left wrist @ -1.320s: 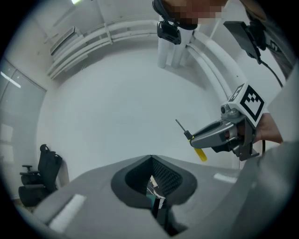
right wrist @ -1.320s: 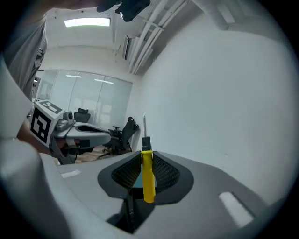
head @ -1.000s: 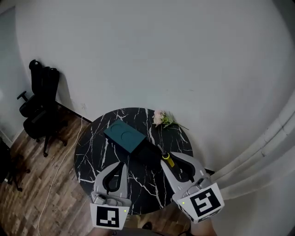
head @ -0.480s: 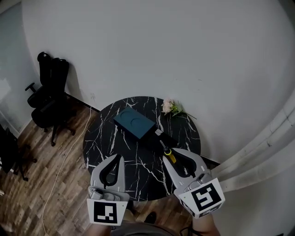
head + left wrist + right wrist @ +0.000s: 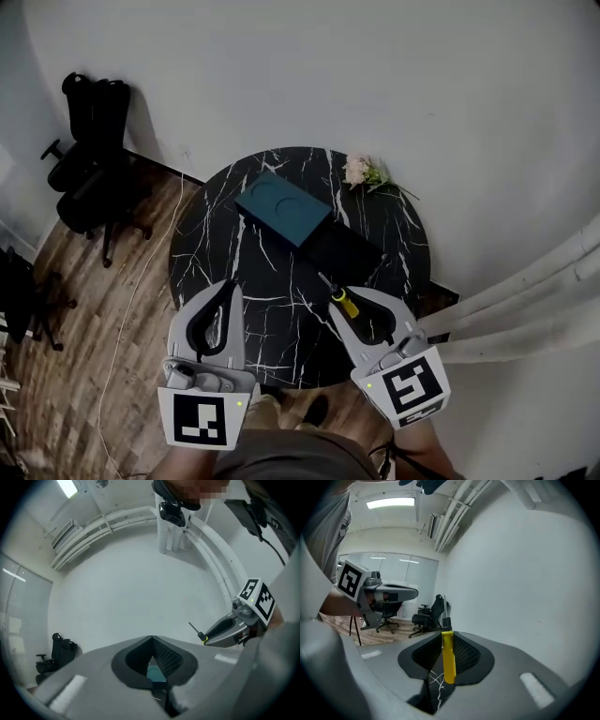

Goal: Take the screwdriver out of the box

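1. Screwdriver (image 5: pixel 449 659): you hold it in your right gripper (image 5: pixel 343 307). The jaws are narrow and clamped on the yellow handle, and the black collar and metal shaft stick out past the tips.
2. Your left gripper (image 5: pixel 152 639) has its jaw tips together and nothing between them. Through the hollow behind the tips you can see a bit of the teal lid.
3. In the head view the screwdriver is out of the box (image 5: pixel 345 251). It is over the near part of the table (image 5: pixel 211 239), with its shaft pointing towards the box's dark base and its tip near that base's corner.
4. The lid (image 5: pixel 281 209) has a round recess in its top. It lies against the far left end of the dark base. Both sit near the middle of the round black marble table.
5. Your left gripper is over the table's near left edge, well apart from the box.
6. Flowers (image 5: pixel 361 172) lie at the table's far edge, by the white wall.
7. Black chairs (image 5: pixel 89 141) stand on the wooden floor to the left. A cable (image 5: pixel 127 323) runs across the boards.
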Tool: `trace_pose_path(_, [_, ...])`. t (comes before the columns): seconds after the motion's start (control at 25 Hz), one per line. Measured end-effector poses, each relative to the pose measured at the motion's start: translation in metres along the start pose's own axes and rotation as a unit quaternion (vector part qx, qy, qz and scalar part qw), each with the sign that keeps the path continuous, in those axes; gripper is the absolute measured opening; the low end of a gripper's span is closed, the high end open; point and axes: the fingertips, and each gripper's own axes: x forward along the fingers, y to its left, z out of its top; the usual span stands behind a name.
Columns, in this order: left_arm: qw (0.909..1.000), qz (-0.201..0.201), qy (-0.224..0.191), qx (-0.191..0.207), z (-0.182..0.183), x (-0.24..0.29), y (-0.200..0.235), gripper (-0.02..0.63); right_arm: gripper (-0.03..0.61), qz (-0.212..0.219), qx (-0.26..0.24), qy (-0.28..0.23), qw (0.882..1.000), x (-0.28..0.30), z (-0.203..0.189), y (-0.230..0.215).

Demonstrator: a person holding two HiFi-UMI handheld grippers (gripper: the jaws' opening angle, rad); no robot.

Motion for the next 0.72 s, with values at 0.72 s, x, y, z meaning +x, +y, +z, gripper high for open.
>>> trace_pose_path(0.72, [0.9966,-0.008,0.081,0.0,-0.066,0.029,0.039,0.002,0.103,0.009,0.063,0.146,0.987,0.071,-0.145,0.021])
